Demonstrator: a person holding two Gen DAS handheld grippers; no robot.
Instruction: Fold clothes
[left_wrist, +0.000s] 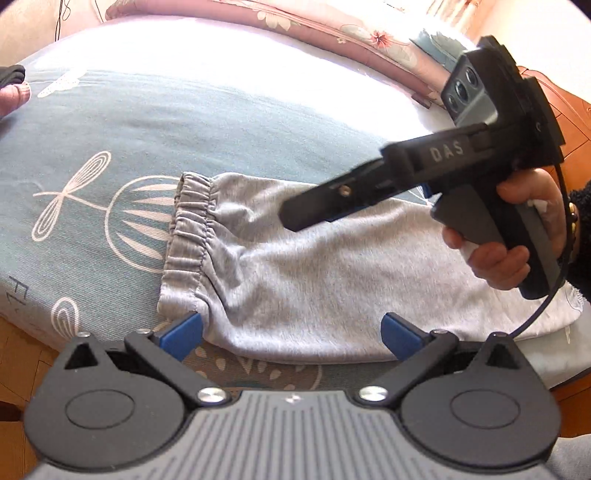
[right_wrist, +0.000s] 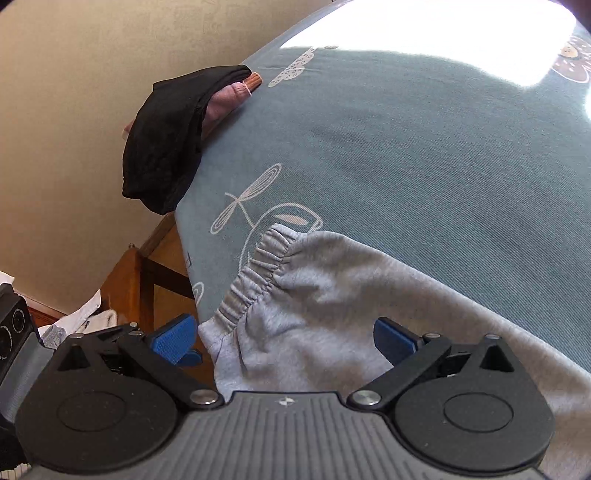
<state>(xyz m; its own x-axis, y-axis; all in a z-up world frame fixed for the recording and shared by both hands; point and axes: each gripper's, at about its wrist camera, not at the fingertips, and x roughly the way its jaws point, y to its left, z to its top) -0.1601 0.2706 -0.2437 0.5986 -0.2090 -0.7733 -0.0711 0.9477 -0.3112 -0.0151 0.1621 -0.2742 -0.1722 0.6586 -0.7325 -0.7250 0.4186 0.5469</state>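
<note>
Left wrist view looks across a bed where grey sweatpants lie flat near the front edge, their long axis running side to side, with the elastic waistband at the left end and the rest trailing off to the right. The left gripper sits just short of the near hem, jaws spread wide and holding nothing, its left pad close by the waistband corner. The right gripper hangs above the middle of the cloth, gripped by a hand; from this side I cannot tell its gap. Right wrist view settles that: the right gripper is wide open and empty, with the sweatpants directly ahead and below and the waistband slanting up left. It also shows a dark garment pile at the bed's far corner, well apart. The left looks nearer the waistband corner, a likely first pinch.
</note>
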